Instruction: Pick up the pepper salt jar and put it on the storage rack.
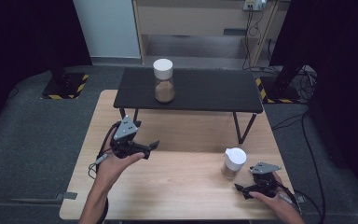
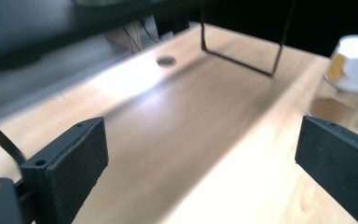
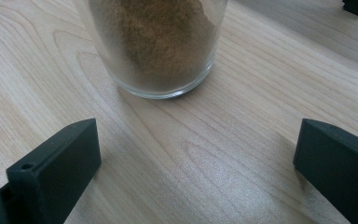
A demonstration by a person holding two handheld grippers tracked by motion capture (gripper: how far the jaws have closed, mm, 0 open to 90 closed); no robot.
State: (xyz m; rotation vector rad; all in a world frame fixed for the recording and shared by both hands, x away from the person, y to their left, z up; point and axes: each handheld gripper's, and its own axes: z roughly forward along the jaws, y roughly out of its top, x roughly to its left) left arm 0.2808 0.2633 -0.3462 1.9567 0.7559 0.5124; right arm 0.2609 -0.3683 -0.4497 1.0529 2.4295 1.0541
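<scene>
A: Closest in, the right gripper (image 3: pixel 196 154) has its jaws spread wide with nothing between them, low over the wooden table (image 3: pixel 242 140), squared up to the near jar (image 3: pixel 156 44) just ahead.

B: Lined up for a grab, probably. And the left gripper (image 1: pixel 142 148)?

A: Wide and empty too, well off to the side. A second jar (image 1: pixel 163 80) stands on the black shelf (image 1: pixel 214 88).

Legible text, labels, brands, numbers: none. White-lidded jar (image 1: pixel 233 163) on the table (image 1: pixel 177 186): small yellow tag (image 2: pixel 336 66) at the lid's edge, blurred, nothing readable on it. Second jar (image 1: pixel 163 80) on the black shelf (image 1: pixel 205 88): unmarked. Yellow-and-black hazard stripes (image 1: pixel 66 86) on floor stand bases, no wording.
</scene>
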